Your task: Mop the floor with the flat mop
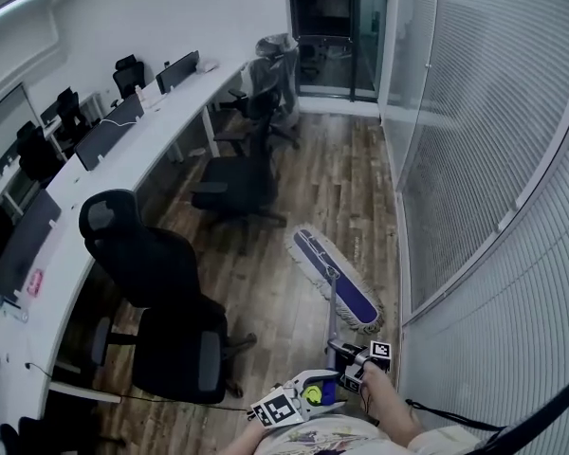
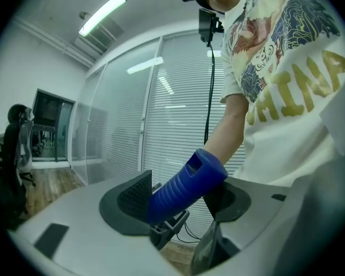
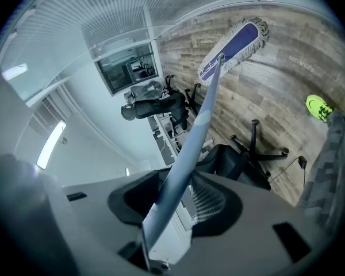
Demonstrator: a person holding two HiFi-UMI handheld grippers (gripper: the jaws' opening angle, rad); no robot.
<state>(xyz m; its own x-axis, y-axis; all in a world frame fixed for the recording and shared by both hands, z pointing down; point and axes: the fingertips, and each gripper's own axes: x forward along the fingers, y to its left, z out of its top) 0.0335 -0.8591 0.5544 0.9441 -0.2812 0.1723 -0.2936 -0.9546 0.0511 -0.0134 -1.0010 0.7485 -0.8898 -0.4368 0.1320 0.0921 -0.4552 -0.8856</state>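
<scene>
The flat mop point(image 1: 334, 279) lies flat on the wood floor point(image 1: 351, 169) beside the blind-covered glass wall point(image 1: 474, 159), a black office chair point(image 1: 156, 273) nearby. Its pole point(image 3: 190, 145) runs back between the right gripper point(image 3: 175, 197) jaws, clamped on it. The left gripper point(image 2: 181, 199) seems to squeeze the blue ribbed handle end point(image 2: 187, 183).

Mop head point(image 1: 334, 278): blue centre strip, white fringed border. Mop handle point(image 3: 190, 154): pale silver-grey. Ribbed end grip point(image 2: 181, 188): solid blue. Floor point(image 1: 346, 173): brown wood-plank grain. Desk point(image 1: 133, 145), 10 o'clock: white. Chairs point(image 1: 161, 282): black. Marker cube point(image 1: 277, 408), 6 o'clock: black-and-white squares. Blinds point(image 1: 493, 93), 2 o'clock: white, horizontally slatted.
</scene>
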